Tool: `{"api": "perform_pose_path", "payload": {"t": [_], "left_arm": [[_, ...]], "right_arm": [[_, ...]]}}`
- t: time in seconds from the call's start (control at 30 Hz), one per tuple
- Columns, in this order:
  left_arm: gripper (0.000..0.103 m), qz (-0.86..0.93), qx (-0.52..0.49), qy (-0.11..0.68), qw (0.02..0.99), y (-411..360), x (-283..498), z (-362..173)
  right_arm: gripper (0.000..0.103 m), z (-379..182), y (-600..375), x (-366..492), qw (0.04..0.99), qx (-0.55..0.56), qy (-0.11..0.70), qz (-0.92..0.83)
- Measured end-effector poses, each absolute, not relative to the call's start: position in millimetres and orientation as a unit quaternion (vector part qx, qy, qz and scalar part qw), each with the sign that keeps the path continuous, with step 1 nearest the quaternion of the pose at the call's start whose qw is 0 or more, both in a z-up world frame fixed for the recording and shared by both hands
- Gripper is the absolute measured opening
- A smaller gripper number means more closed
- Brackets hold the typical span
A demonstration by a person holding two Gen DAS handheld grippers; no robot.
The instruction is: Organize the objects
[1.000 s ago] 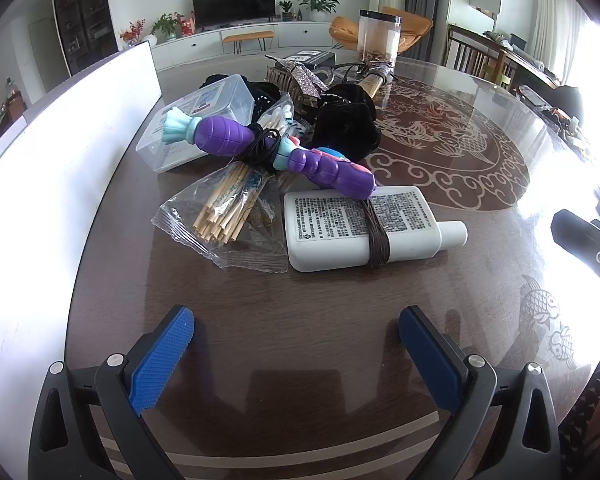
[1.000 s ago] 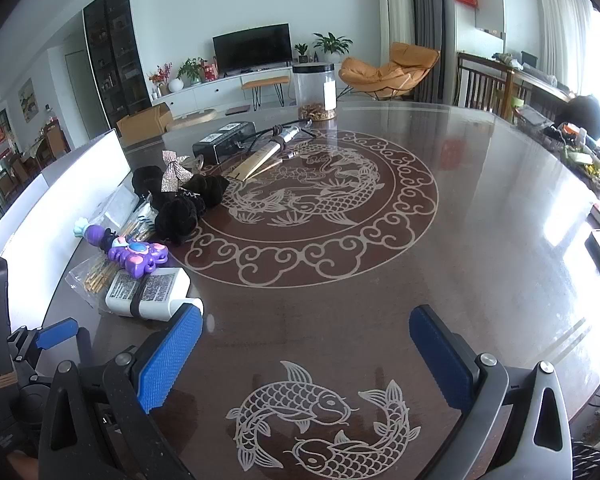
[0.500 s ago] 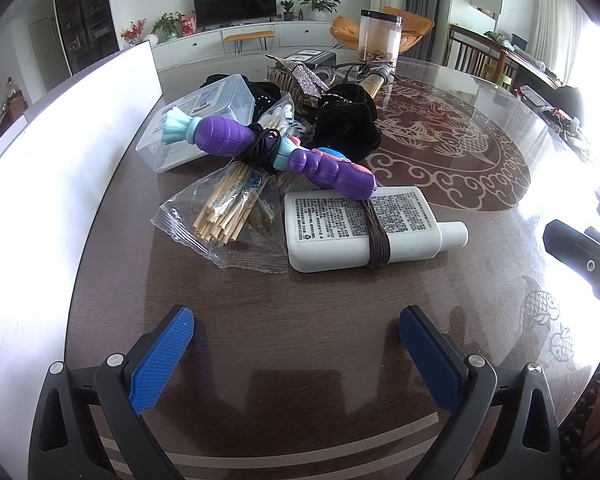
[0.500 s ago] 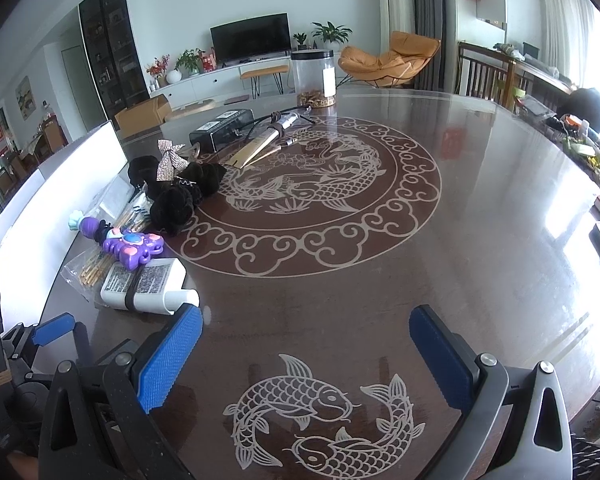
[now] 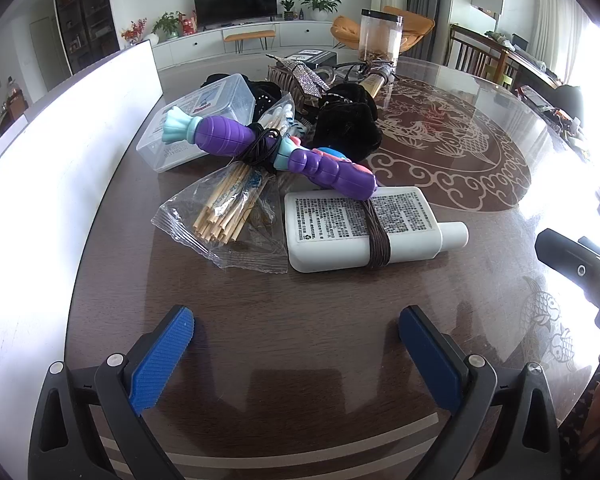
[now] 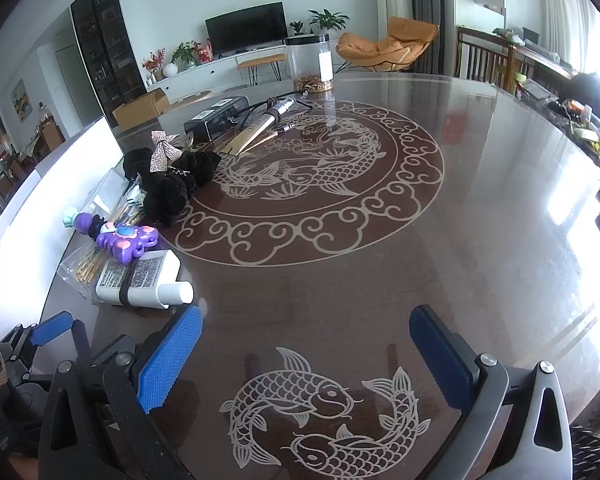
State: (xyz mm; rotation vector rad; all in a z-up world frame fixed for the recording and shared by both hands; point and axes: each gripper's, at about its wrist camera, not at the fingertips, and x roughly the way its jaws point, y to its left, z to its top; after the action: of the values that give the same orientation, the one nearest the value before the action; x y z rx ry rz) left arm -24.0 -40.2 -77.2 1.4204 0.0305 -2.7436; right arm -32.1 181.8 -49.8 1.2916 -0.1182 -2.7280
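A pile of objects lies on the dark round table [image 5: 300, 340]. Nearest is a flat white bottle [image 5: 360, 226] [image 6: 140, 278] with a brown cord around it. Left of it sits a clear bag of wooden sticks [image 5: 228, 212]. Behind them lie a purple toy [image 5: 268, 152] [image 6: 120, 236], a clear plastic box [image 5: 200, 120] and black fabric [image 5: 348, 128] [image 6: 168, 192]. My left gripper [image 5: 296, 336] stands open just short of the bottle, holding nothing. My right gripper [image 6: 304, 348] is open over the fish pattern, right of the pile.
A white board [image 5: 60, 160] stands along the table's left edge. Farther back are a clear canister [image 6: 310, 64], a black box [image 6: 216, 118] and a sheathed tool [image 6: 260, 128]. The right gripper's body [image 5: 580, 272] shows at the left view's right edge.
The right gripper has tilted and shifted slightly, so the pile sits a little lower in its view. The left gripper and the objects have not moved.
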Motion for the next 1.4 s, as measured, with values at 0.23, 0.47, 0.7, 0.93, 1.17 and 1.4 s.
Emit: {"api": "perform_pose_path", "payload": {"t": [0.23,0.47,0.7,0.93,1.17,1.4], "left_arm": [[0.103,-0.881,0.473,0.004,0.015,-46.1,-20.0,-76.7],[0.103,-0.876,0.482,0.004,0.012,-59.2,-9.4,-75.9],[0.103,-0.863,0.501,0.057,0.047,-94.1,-14.8,-70.2],[0.103,-0.867,0.487,-0.027,0.104,-83.7,-27.1,-58.5],[0.103,-0.858,0.496,0.008,0.137,-78.8,-58.6,-62.1],[0.103,-0.871,0.477,-0.077,0.086,-23.4,-58.0,-54.2]], "right_arm": [[0.103,-56.5,193.4,-36.5,0.052,0.442,-0.068,-0.893],[0.103,-63.1,199.7,-40.0,0.042,0.456,-0.086,-0.885],[0.103,-62.3,194.8,-39.1,0.046,0.453,-0.074,-0.887],[0.103,-58.2,169.2,-34.7,0.077,0.441,-0.019,-0.894],[0.103,-54.8,182.1,-32.6,0.071,0.432,-0.052,-0.898],[0.103,-46.4,193.4,-26.3,0.063,0.407,-0.079,-0.908]]}}
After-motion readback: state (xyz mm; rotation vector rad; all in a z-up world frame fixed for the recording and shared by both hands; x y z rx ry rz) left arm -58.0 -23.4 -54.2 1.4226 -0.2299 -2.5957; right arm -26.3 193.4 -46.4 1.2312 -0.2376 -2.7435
